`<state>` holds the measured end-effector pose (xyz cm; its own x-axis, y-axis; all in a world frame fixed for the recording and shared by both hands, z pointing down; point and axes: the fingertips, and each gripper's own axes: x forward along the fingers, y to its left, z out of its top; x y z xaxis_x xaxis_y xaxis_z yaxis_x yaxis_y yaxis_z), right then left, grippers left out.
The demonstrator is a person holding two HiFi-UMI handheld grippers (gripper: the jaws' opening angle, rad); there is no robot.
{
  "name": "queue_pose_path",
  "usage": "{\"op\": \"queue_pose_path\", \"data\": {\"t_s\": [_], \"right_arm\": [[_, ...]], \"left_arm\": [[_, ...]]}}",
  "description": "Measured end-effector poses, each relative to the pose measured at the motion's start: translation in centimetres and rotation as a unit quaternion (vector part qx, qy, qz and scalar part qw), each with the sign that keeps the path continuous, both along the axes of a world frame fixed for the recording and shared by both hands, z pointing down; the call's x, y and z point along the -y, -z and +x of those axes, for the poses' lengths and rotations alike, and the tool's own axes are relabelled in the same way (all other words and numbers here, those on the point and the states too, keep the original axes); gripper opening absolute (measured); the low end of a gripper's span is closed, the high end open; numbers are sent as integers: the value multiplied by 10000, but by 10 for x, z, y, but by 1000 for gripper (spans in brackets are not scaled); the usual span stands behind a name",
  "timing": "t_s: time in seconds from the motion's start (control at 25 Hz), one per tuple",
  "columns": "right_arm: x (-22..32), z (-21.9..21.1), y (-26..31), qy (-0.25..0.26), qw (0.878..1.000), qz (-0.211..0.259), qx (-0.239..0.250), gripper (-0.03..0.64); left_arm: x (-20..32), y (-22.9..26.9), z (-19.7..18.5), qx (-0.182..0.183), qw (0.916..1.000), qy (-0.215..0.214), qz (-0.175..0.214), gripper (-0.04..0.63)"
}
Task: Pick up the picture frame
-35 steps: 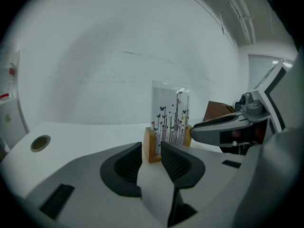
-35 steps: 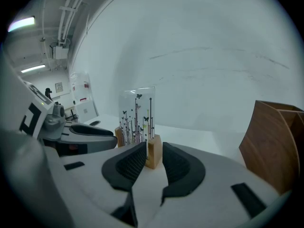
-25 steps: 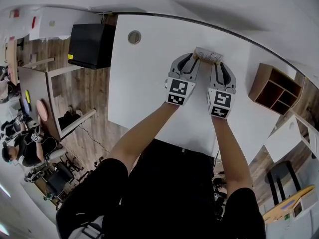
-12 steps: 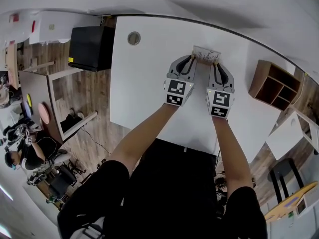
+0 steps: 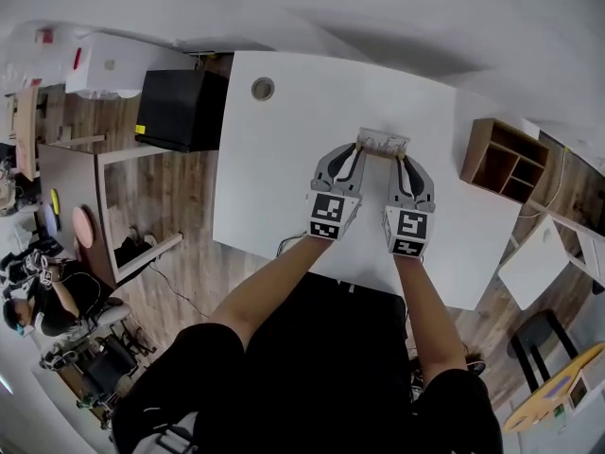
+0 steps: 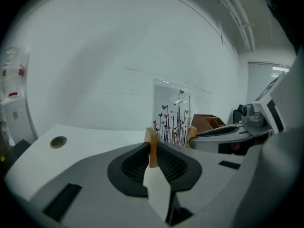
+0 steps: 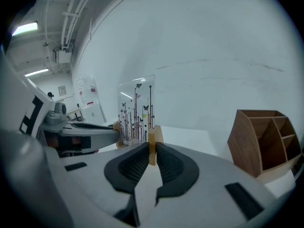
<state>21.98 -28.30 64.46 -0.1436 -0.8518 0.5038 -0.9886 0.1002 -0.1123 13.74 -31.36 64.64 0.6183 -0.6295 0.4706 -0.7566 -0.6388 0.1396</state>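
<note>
Drawn nearer since before: picture frame (image 5: 383, 144), left gripper (image 5: 358, 149) jaws just closed on one end, right gripper (image 5: 403, 156) clamping the other. Wooden organizer (image 5: 501, 159) stands well apart at right. Frame's lower edge hidden behind jaws.

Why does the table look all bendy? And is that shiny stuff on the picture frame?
Head view: the wide lens bends the straight edges of the table into curves. Left gripper view: dark rounded corners, and white glare streaks on the picture frame. Right gripper view: same rounding, a smaller streak, and a ceiling light glowing bright at upper left.
</note>
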Motion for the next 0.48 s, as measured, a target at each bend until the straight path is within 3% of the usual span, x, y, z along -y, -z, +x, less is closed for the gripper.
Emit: {"op": "queue_pose_path", "data": {"t_s": [0.32,0.48], "right_arm": [[-61,-26,57,-91,9997,210,16,66],[-96,-47,85,-208,9991,360,5,64]], "left_arm": [[-60,51,-27,-271,9996,-10,-73,58],[-96,87,-48,-426,9990,-11,121,60]]}}
